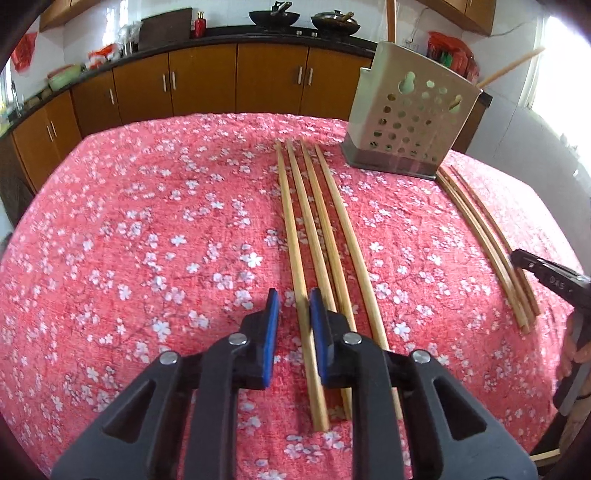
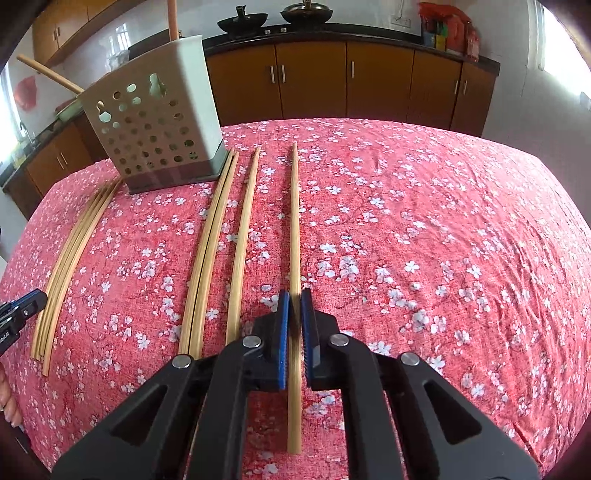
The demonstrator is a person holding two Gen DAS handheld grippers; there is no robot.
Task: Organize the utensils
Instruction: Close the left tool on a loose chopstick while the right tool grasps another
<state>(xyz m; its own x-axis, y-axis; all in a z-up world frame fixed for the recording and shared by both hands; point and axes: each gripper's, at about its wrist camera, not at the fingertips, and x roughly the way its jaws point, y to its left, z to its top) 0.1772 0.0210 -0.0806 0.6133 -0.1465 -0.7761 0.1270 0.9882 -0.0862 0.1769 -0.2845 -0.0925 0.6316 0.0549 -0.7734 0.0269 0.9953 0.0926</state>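
Four wooden chopsticks lie side by side on the red floral tablecloth. My left gripper straddles the leftmost one near its close end; a strip of cloth shows between the left pad and the stick, so the gripper is open. My right gripper is shut on a single chopstick, the rightmost of a second group. A beige perforated utensil holder stands at the back between the groups, with wooden sticks poking out of it.
The right gripper's tip shows at the right edge of the left wrist view, and the left gripper's tip at the left edge of the right wrist view. Brown cabinets and a counter with woks stand behind the table.
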